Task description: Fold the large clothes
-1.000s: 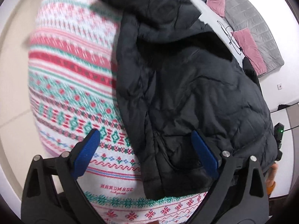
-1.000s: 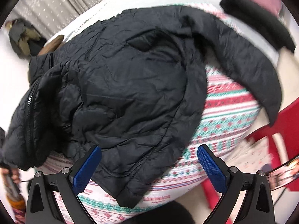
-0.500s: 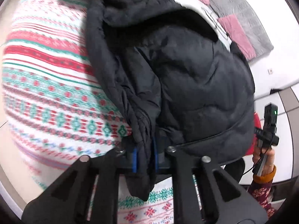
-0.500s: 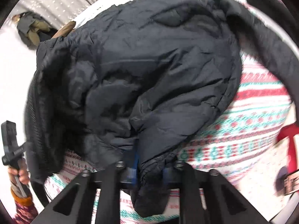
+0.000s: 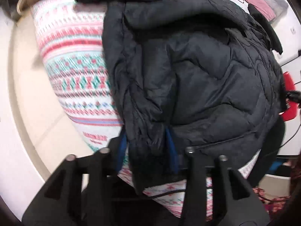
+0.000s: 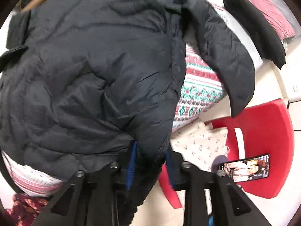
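One black puffer jacket (image 5: 197, 75) fills the centre of both views, spread on a patterned red, green and white blanket (image 5: 75, 66). Left gripper (image 5: 146, 150) and right gripper (image 6: 150, 162) each clench its hem, jaws having just widened slightly. At lower right sits a red chair (image 6: 263, 131).

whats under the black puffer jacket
Under the black puffer jacket lies a patterned knit blanket, red, green and white, showing past the jacket's edges. Whatever the blanket rests on is covered.
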The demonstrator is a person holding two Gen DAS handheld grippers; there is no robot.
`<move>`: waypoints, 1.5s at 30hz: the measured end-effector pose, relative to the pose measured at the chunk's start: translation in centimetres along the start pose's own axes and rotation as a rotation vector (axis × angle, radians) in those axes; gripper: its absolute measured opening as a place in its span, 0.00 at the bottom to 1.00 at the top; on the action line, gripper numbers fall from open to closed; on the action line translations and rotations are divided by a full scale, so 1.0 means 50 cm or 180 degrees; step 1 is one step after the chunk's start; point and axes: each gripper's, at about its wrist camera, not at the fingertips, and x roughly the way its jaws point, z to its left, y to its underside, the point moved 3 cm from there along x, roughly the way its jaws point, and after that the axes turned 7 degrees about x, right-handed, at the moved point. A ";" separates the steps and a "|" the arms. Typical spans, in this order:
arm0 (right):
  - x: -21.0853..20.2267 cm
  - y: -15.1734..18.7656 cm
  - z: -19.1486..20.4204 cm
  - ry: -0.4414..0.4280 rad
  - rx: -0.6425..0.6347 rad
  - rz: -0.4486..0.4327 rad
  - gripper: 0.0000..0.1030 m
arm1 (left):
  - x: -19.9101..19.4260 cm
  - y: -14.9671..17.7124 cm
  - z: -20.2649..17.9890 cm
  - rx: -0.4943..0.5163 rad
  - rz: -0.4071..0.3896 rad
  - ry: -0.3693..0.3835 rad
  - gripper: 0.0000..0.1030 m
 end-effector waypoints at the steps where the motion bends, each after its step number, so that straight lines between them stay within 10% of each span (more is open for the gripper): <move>1: -0.007 0.001 -0.005 -0.0005 0.0051 -0.0058 0.36 | -0.013 -0.002 -0.004 0.0026 -0.0076 -0.0078 0.55; 4: -0.058 -0.001 -0.032 0.0029 0.0172 -0.0340 0.53 | -0.078 -0.028 -0.008 0.0148 -0.0424 -0.0244 0.74; 8: -0.142 -0.036 -0.024 -0.0055 0.0219 -0.0771 0.64 | -0.127 -0.068 0.005 0.0210 -0.0715 -0.0254 0.75; 21: -0.135 -0.284 0.193 -0.0600 -0.0624 -0.1065 0.68 | -0.050 -0.235 -0.098 0.0686 -0.1296 -0.0075 0.75; 27: -0.069 -0.387 0.168 -0.0398 -0.0917 -0.0883 0.68 | 0.107 -0.186 -0.133 0.1162 -0.0435 0.0008 0.75; 34: 0.041 -0.436 0.104 -0.0445 -0.0973 -0.0411 0.67 | 0.080 -0.144 -0.100 0.1067 -0.0525 0.0196 0.75; 36: 0.065 -0.439 0.097 -0.0558 -0.0913 -0.0291 0.48 | 0.071 -0.145 -0.090 0.0977 -0.0500 0.0156 0.75; 37: 0.069 -0.436 0.096 -0.0718 -0.0891 -0.0211 0.15 | 0.069 -0.146 -0.089 0.0968 -0.0494 0.0138 0.75; 38: 0.067 -0.431 0.096 -0.0824 -0.0893 -0.0164 0.06 | 0.066 -0.147 -0.088 0.0965 -0.0492 0.0117 0.75; 45: -0.050 -0.311 0.068 -0.1136 -0.1254 -0.0405 0.06 | 0.061 -0.155 -0.108 0.0971 -0.0509 0.0022 0.75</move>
